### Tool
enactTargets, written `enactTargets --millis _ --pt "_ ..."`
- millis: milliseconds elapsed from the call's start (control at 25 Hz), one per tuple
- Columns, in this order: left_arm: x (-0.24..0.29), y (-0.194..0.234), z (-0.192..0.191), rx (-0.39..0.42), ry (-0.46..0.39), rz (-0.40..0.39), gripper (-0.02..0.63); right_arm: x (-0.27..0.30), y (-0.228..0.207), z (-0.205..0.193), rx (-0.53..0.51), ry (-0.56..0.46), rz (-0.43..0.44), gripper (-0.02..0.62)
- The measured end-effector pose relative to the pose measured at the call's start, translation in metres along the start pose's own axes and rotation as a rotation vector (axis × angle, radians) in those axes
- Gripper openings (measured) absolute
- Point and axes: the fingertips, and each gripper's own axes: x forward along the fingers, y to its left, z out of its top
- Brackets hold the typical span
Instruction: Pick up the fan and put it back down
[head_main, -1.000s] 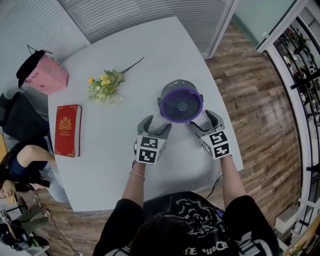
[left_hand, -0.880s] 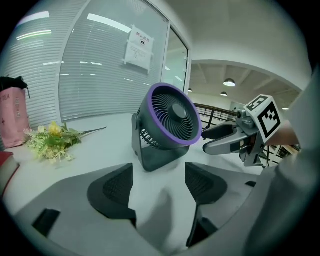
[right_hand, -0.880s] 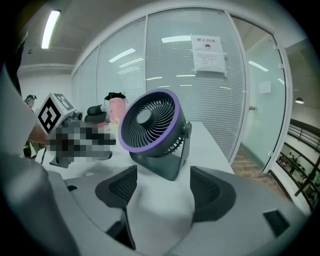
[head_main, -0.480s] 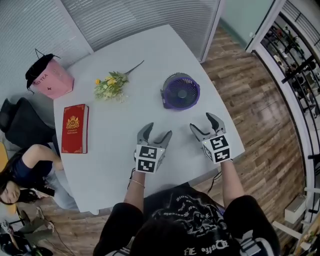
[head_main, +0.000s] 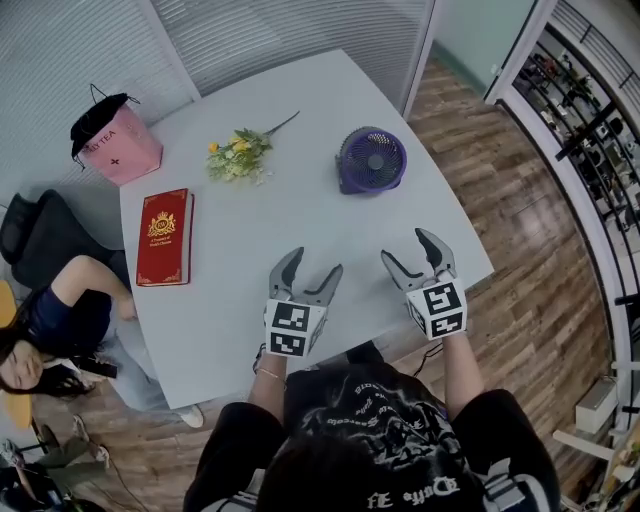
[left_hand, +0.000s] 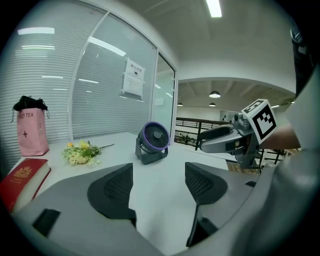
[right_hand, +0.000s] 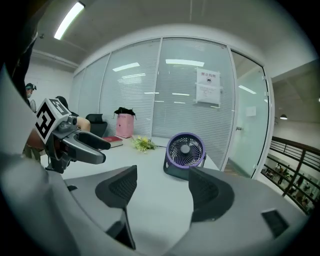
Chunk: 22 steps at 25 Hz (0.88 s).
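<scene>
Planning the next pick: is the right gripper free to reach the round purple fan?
Probably yes. The right gripper is open and empty, and only bare white table lies between it and the round purple fan, which stands upright ahead of it.

White table (head_main: 225, 300) on wood floor (head_main: 525, 230), glass walls (head_main: 280, 30) with blinds behind

Fan (head_main: 371, 160) stands far right on the bench (head_main: 320, 215), flowers (head_main: 240, 155) to its left, bag (head_main: 115, 140) at the far-left corner, book (head_main: 165, 236) just before it. Left tongs (head_main: 313, 263) and right tongs (head_main: 407, 247) hover nearside, well apart from the fan.
</scene>
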Motion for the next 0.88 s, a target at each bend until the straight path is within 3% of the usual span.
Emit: enactTargets --millis 200,560,880 --pt "-0.039 -0.012 -0.008 -0.006 -0.048 -0.013 0.328 -0.026 0.036 0.000 0.018 -0.011 -0.008 0.327" --pt "-0.105 -0.014 -0.047 -0.020 -0.059 0.008 0.328 -0.064 0.095 -0.014 0.027 -0.039 -0.042 0.325" --pt "-0.125 -0.003 -0.057 -0.013 -0.064 0.030 0.328 -0.075 0.125 -0.033 0.030 -0.004 -0.039 0.325"
